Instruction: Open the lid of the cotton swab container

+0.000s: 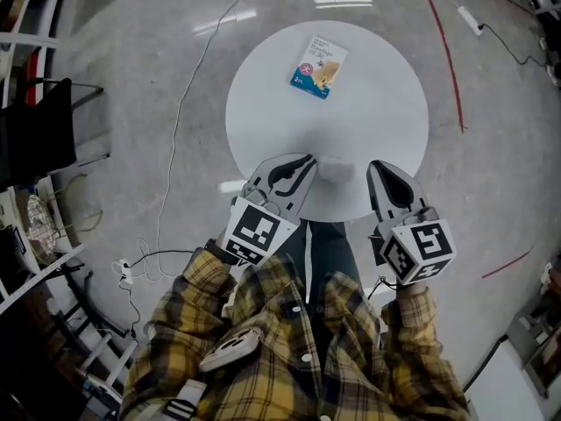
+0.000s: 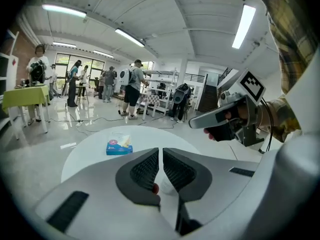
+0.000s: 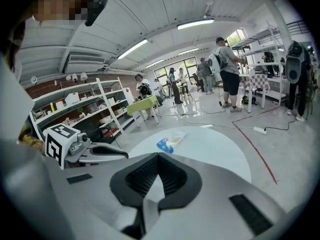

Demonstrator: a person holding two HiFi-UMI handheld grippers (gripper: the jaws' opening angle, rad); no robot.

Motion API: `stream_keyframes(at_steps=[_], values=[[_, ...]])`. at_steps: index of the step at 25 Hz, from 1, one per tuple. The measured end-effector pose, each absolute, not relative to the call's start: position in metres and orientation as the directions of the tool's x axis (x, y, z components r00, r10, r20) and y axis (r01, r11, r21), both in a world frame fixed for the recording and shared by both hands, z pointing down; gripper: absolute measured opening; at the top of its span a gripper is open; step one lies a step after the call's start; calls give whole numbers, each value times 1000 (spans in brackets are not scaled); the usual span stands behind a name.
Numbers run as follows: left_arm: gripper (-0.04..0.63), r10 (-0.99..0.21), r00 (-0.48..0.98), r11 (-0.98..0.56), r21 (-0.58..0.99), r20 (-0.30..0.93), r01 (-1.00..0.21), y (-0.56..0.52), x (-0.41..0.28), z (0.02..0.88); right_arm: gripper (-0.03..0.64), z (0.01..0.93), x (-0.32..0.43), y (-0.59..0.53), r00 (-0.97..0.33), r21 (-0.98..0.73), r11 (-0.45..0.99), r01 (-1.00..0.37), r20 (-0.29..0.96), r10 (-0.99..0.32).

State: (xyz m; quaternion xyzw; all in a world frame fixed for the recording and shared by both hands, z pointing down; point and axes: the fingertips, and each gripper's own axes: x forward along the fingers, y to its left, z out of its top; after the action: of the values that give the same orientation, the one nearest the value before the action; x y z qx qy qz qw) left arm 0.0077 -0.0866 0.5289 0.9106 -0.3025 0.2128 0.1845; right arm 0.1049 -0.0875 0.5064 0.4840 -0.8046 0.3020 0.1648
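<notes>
On the round white table (image 1: 263, 112), near its front edge: one pale cotton swab container (image 1: 337, 168), lying between the tips of the two tongs. Far side of the table, well apart: one blue packet (image 1: 319, 67). Item, left tongs (image 1: 306, 161): jaws closed together, nothing gripped. Item, right tongs (image 1: 375, 168): jaws closed together, nothing gripped. Both point over the table's near edge.

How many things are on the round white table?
2. A blue pack lies toward the table's far edge; a small white container sits near the near edge. The left hand-held gripper and right hand-held gripper cover that edge partly; more may be hidden.
</notes>
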Motion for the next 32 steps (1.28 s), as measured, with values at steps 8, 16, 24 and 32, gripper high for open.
stream_keyframes(at_steps=[8, 16, 24, 32], values=[[121, -338, 790, -849, 197, 511, -490, -69, 14, 554, 17, 516, 106, -86, -482, -340, 343, -876, 559, -675], [259, -177, 810, -934, 164, 559, -317, -53, 33, 587, 17, 529, 109, -89, -473, -337, 334, -880, 565, -676], [323, -74, 794, -984, 84, 604, -156, -52, 52, 626, 17, 542, 113, -91, -467, -353, 311, -882, 572, -675], [322, 10, 788, -997, 62, 616, -36, -50, 70, 636, 16, 544, 116, -86, -455, -366, 282, -887, 584, -673]])
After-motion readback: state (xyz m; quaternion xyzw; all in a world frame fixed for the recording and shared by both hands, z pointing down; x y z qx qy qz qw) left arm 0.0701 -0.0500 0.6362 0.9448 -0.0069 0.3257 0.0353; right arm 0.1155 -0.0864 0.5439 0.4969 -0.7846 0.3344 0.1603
